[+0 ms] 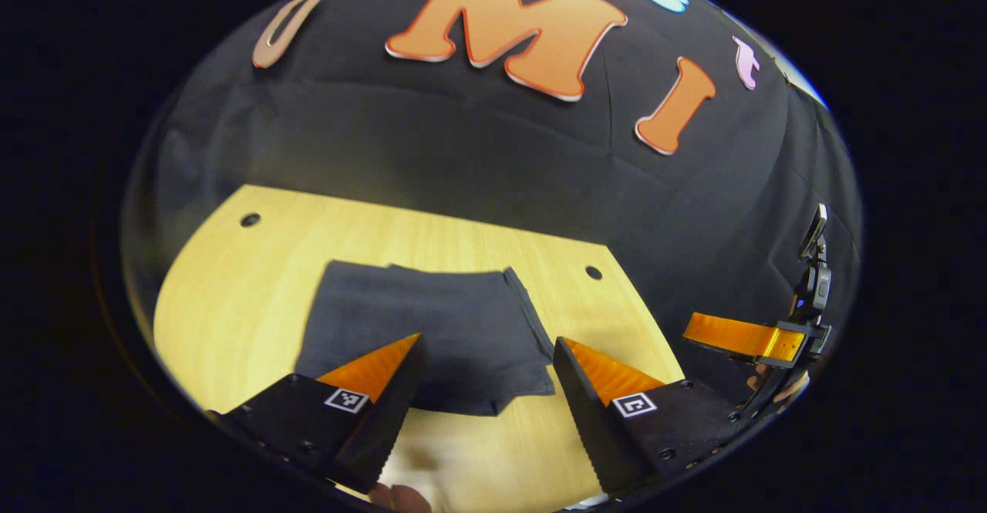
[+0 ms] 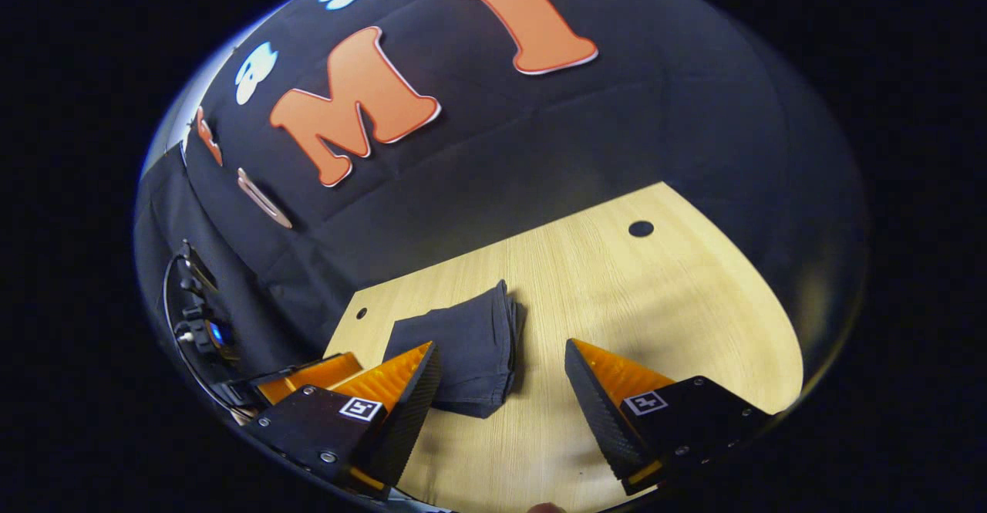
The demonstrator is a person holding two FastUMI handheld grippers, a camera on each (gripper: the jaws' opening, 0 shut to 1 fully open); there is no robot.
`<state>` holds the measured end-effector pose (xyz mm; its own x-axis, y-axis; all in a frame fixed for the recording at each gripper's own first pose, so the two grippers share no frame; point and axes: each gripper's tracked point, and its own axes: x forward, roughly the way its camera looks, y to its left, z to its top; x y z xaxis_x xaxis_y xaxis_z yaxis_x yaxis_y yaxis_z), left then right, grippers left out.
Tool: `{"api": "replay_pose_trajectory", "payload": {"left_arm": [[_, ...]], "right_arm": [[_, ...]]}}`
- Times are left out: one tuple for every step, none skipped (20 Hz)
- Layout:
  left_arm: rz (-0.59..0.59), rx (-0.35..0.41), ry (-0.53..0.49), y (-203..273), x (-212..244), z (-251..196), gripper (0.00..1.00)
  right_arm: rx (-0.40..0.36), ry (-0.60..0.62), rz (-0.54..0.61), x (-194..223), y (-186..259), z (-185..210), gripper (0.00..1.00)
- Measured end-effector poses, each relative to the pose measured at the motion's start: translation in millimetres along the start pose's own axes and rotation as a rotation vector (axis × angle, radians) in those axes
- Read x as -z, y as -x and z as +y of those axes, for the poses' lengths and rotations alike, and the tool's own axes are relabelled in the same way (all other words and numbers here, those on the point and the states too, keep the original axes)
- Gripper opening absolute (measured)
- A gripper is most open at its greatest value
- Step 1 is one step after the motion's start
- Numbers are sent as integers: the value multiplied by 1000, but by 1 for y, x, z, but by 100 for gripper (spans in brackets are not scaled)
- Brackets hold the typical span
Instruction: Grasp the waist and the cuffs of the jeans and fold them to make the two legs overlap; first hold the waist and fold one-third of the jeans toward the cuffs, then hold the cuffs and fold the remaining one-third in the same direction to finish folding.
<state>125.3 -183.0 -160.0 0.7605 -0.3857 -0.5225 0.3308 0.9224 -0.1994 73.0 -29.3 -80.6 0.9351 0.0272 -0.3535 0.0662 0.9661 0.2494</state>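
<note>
Two fingers of the left gripper [image 1: 487, 359] stand wide apart at the bottom of the left gripper view and pinch nothing. Between and just beyond them lie the jeans [image 1: 432, 328], folded into a compact dark rectangle on the table [image 1: 231, 281]. The table is light wood with a fine grain and a curved far edge, and two small round holes sit near that edge. Bare wood is free on the left of the jeans and in front of them, so room for moving is there. The cloth looks soft and matte, with a thicker seam along its right side. Far on the right, beyond the table edge, the other gripper is seen, held by a hand [image 1: 779, 386].

In the right gripper view, the right gripper [image 2: 501, 362] is also spread open and holds nothing. The jeans [image 2: 463, 343] lie a little left of the gap, partly behind the left finger, with stacked layers visible on the right edge. A wide stretch of bare table [image 2: 694, 305] opens to the right.
</note>
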Motion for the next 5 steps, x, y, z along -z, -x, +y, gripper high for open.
{"api": "replay_pose_trajectory", "payload": {"left_arm": [[-32,-13,-3,12,-12,7,99],[-77,-31,-3,27,-26,16,98],[-126,-47,-5,39,-42,25,98],[-167,-64,-6,54,-53,36,98],[-196,-81,-7,69,-63,51,98]], "right_arm": [[10,35,-21,-5,4,5,98],[12,68,-45,-11,7,13,98],[-7,96,-80,-18,13,25,98],[-24,119,-113,-24,19,38,98],[-26,141,-143,-30,22,50,98]]}}
